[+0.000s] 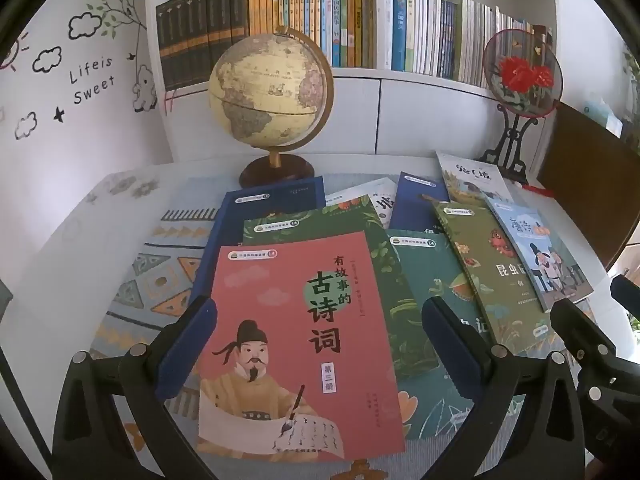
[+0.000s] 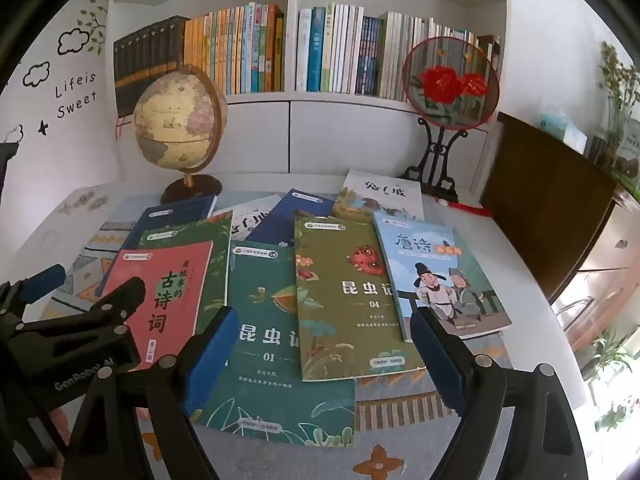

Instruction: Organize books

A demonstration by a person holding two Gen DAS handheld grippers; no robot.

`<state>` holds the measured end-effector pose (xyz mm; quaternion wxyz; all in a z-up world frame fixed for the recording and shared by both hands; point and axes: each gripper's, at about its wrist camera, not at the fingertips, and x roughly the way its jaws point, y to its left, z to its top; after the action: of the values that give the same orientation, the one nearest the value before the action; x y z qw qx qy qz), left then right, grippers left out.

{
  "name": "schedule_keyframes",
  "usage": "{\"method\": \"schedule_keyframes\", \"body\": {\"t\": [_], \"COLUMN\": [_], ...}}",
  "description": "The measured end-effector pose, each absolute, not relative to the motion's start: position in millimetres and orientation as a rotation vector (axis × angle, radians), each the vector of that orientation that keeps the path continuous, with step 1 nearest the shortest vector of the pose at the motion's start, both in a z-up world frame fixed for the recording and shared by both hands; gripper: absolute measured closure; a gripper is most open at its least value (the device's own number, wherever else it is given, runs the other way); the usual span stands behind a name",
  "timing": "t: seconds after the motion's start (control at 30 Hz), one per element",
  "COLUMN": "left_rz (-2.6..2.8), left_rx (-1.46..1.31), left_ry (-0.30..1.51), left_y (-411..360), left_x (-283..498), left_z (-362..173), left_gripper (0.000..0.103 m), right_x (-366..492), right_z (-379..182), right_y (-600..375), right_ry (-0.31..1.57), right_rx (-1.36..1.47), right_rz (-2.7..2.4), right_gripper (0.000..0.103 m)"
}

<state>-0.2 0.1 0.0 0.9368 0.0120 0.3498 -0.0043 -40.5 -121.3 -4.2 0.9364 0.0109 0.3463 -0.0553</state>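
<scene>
left gripper: jaws spread wide, nothing pinched; hovers over the red book, which lies flat betw. the fingers w/o contact. right gripper: jaws spread, empty; below it the teal book, w/ the olive book overlapping its right edge.

books: loose, overlapping spread on a patterned mat on the white surface. red book lies on a dark green book; light blue book on the far right, partly on the olive one. further back: two navy books, a white one part hidden, and a pale book at the rear.

behind the spread: globe, fan on stand, then the shelf w/ upright rows of books.

step, by judgement: start of task, no book gathered yet; both grippers at the approach stage. next move likely calls for lowering one gripper to a top-lying book (red or light blue), getting a jaw under the thin edge and closing. risk: flat, thin covers give little to grip; neighbours may drag along.
</scene>
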Motion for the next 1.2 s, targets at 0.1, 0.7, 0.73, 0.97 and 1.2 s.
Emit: {"method": "schedule_keyframes", "body": {"t": [0.1,0.7,0.73,0.97,1.2], "left_rz": [-0.009,-0.025,-0.021,-0.029,0.007], "left_rx": [0.030,0.062,0.067,0.055,0.082], "left_ry": [0.712,0.695,0.694,0.687,0.679], "left_y": [-1,-4,-4,-1,-2], "left_x": [-1,-3,-3,-4,-3], "left_z": [1,0,0,0,0], "left_gripper": [0.001,0.001,0.001,0.001,0.001], "right_x": [-40,-39,-39,-37,-37], "right_z": [-3,-7,-7,-7,-6], "right_y": [-117,-124,-124,-121,-119], "right_ry": [0.686,0.693,0.692,0.700,0.695], "right_rx": [0.000,0.030,0.027,0.020,0.015], "right_rz": [-0.133,-0.141,-0.142,-0.143,-0.128], "right_gripper": [0.017,0.017,0.017,0.017,0.017]}}
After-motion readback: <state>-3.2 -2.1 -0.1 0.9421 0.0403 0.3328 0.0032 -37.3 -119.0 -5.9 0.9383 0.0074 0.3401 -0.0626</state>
